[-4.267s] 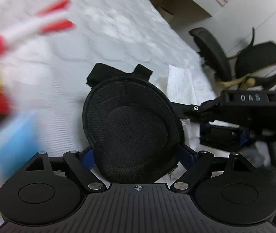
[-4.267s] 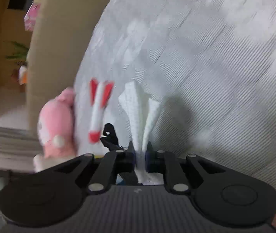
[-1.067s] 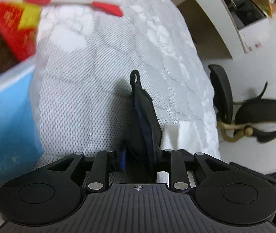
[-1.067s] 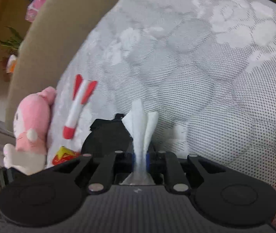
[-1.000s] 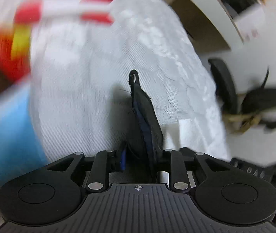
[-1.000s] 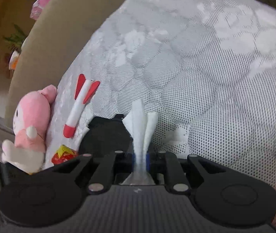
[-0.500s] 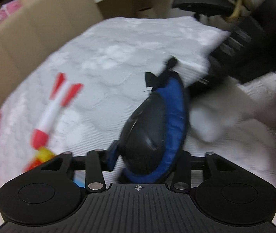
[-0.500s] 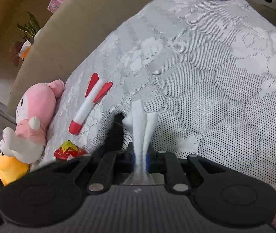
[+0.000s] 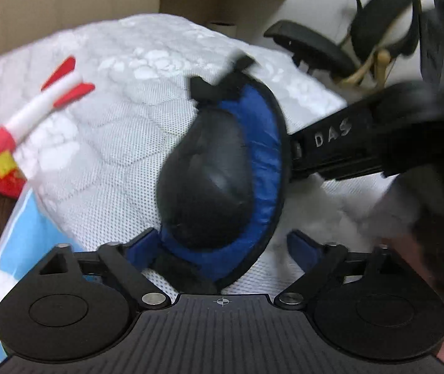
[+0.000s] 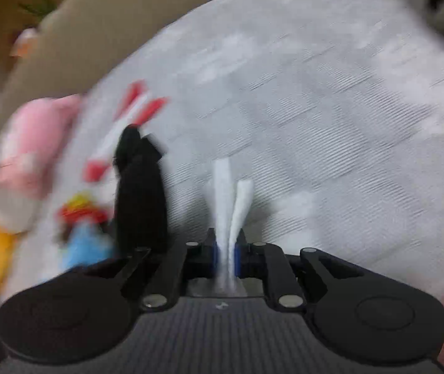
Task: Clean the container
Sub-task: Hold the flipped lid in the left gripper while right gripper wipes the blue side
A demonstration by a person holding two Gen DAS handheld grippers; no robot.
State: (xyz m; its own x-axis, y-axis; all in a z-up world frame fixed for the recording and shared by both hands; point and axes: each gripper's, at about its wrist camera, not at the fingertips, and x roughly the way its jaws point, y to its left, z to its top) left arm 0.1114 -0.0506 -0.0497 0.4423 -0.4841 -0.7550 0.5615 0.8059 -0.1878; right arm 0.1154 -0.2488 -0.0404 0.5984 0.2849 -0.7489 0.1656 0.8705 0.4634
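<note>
My left gripper (image 9: 225, 243) has its jaws spread wide around the black-and-blue case (image 9: 222, 180) at frame centre. My right gripper (image 10: 225, 249) is clamped on a folded white wipe (image 10: 226, 199). I'd steady the case, then rub gently inside; the soft quilt (image 9: 113, 143) gives.

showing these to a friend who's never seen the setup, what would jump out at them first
The black pouch with a blue rim fills the middle of the left wrist view, between the spread fingers of the left claw. In the right wrist view, the right claw pinches a folded white tissue that sticks up at centre. The red and white toy rocket lies on the white quilted cover to the left.
</note>
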